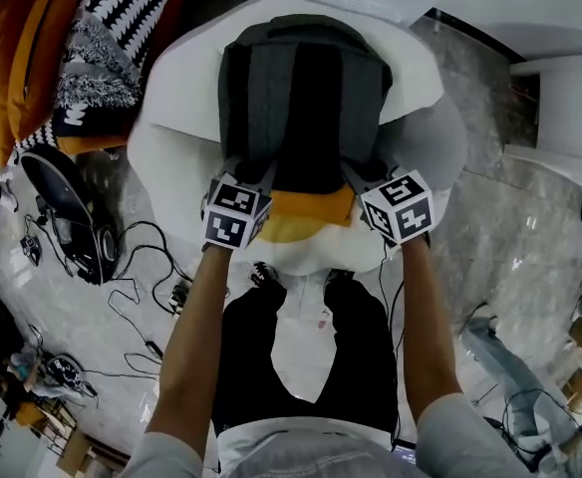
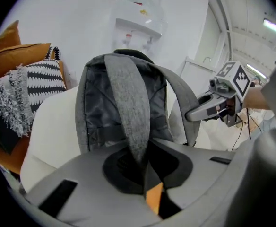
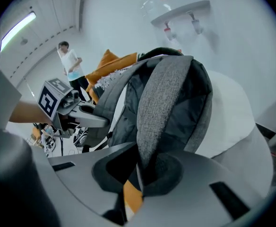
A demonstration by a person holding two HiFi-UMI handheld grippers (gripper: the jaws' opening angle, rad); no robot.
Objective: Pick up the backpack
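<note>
A grey backpack (image 1: 306, 98) with an orange base lies strap side up on a white cushioned seat (image 1: 171, 137). My left gripper (image 1: 254, 179) is shut on the backpack's left shoulder strap (image 2: 131, 108), which runs down between the jaws in the left gripper view. My right gripper (image 1: 366, 179) is shut on the other shoulder strap (image 3: 164, 98), pinched low down between its jaws. Both grippers sit at the near end of the backpack (image 2: 124, 103), side by side. Each shows in the other's view: the right gripper (image 2: 209, 109) and the left gripper (image 3: 88, 117).
Orange and black-and-white pillows (image 1: 72, 48) lie left of the seat. Cables and gear (image 1: 142, 277) are scattered over the marble floor at the left. A water dispenser (image 2: 138, 22) stands behind the seat. A person (image 3: 72, 65) stands in the background.
</note>
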